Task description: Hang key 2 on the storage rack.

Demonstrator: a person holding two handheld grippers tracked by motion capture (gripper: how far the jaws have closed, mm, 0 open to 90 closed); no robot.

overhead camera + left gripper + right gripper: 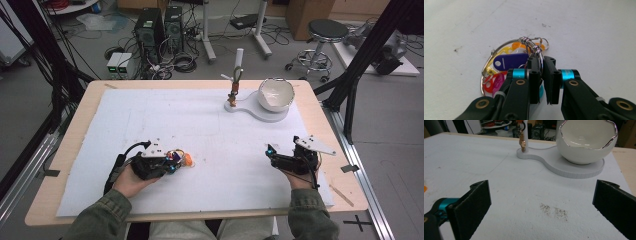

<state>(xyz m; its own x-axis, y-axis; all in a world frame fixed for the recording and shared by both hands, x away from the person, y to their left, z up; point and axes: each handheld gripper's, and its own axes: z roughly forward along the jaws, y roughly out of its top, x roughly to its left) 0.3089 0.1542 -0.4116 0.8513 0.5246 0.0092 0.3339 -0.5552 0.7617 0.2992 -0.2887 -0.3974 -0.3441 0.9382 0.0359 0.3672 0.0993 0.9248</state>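
My left gripper (541, 62) rests low on the white table cover (215, 145), at the near-left part of the table. Its jaws stand narrow, clamped on the coiled section of a large metal key ring carrying coloured plastic key tags (506, 62). In the left gripper view the ring's wire passes between the two black pads (549, 75), and the purple, yellow, orange, pink and red tags lie fanned on the cover to the left of the jaws. In the high view the bunch of tags (183, 158) sits just beyond the left gripper (172, 162), touching the cover.

My right gripper (272, 152) is held at the near-right part of the table, well apart from the key ring. Its jaws stand wide, with nothing between them; bare cover shows in the gap.

At the far side of the table stands a white figure-eight base with an upright white post (238, 62) and a white egg-shaped bowl with a jagged silver rim (586, 141). A small gold-coloured item hangs on the post (522, 141).
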